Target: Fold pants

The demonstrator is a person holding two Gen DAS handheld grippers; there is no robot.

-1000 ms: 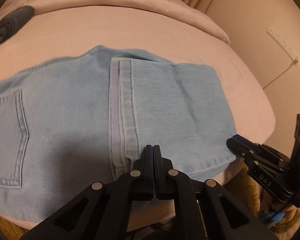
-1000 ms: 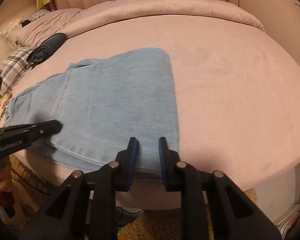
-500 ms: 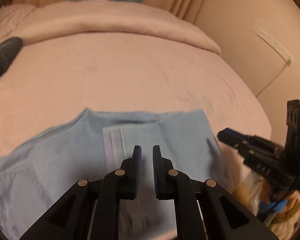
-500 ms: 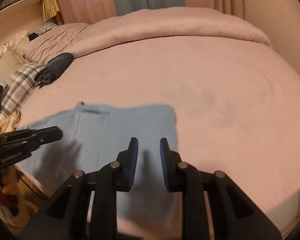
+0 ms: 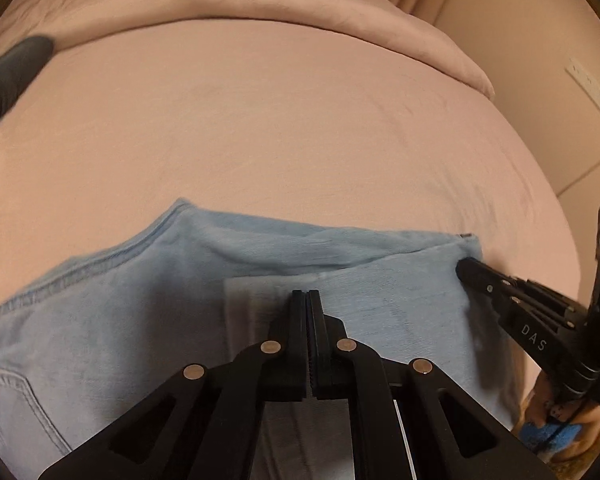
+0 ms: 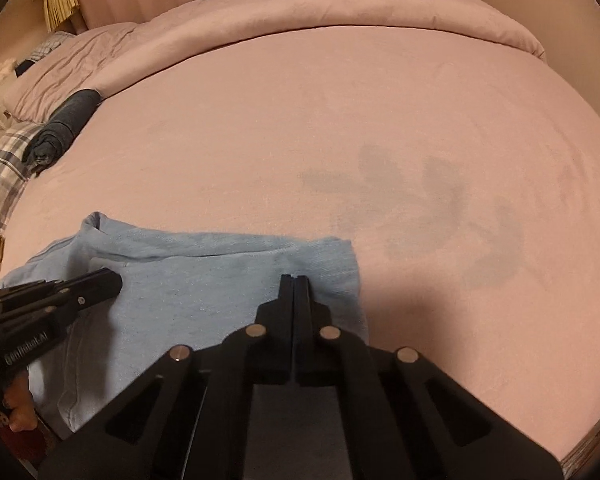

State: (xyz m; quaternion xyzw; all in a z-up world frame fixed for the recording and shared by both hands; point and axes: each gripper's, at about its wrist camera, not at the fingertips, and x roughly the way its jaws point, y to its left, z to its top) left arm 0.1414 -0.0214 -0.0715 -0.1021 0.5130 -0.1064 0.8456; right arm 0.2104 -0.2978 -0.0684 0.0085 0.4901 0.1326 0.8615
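Two grips: both grippers were clamped on the near edge of the pants, one at each side, so the cloth could travel as one straight edge.
Pants [image 5: 148, 304]: light blue denim, already doubled over, lying at the near edge of the bed with the lifted layer raised toward the cameras; a back pocket showed at the far left of the left view.
Left gripper [image 5: 307, 300]: jaws pressed together on the denim beside the pale seam strip, pointing steeply down.
Right gripper [image 6: 294, 284]: jaws had just been closing and met on the cloth near its right corner.
Step, as I judge it: carrying the held edge away from the person to lay another fold; not yet set down.
Bed [image 6: 340, 128]: pink cover, broad and bare beyond the pants, room enough for the fold.
Dark roll of cloth [image 6: 62, 130]: well apart, near the pillows.
Risk: uneven pull would skew the fold.
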